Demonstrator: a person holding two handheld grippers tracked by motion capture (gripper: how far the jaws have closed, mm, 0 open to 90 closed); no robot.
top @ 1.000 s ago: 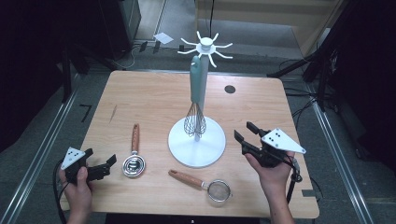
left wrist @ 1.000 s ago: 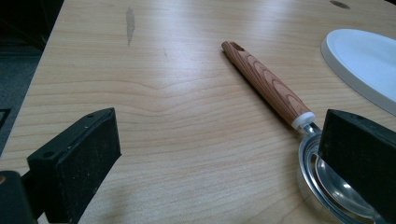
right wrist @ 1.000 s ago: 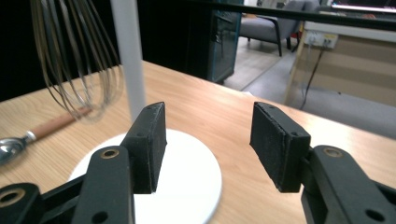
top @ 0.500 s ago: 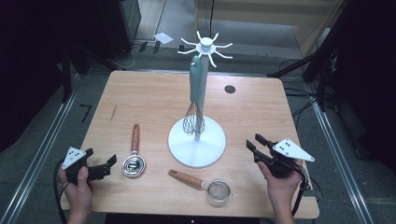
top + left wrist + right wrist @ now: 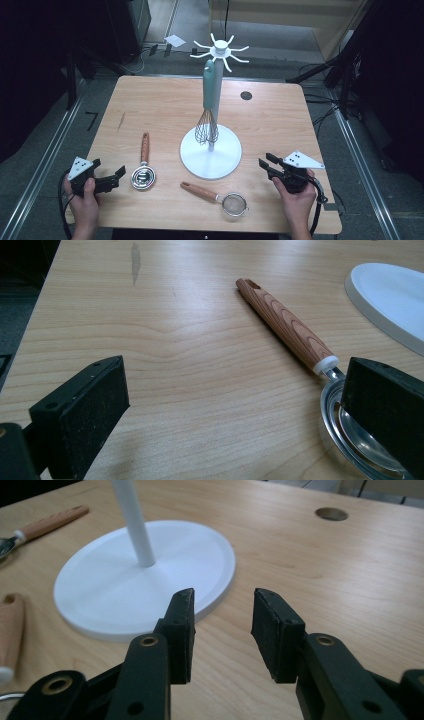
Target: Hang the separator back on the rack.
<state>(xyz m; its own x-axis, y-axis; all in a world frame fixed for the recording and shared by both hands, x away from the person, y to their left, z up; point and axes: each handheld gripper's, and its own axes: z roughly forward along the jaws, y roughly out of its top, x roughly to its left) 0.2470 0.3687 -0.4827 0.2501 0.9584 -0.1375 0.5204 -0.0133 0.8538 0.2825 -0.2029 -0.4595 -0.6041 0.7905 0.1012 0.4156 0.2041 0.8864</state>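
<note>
Beside the white stand [image 5: 210,159], the right tool's [image 5: 264,166] jaws have been closing, empty.

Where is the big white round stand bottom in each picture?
High view: white round base sits mid-table, under the hanging whisk.
Left gripper view: its rim shows at the top right.
Right gripper view: it spreads across the upper left.
Shared landmark: wooden-handled measuring cup.

Overhead light is falling evenly on the desk [image 5: 260,115], leaving the surroundings nearly black in the high view, which is looking soft and slightly grainy. Pale glare is streaking the wood ahead of the left gripper [image 5: 235,405]. Just ahead of the right gripper [image 5: 222,630], faint shadows are lying; its near parts are blurring.
</note>
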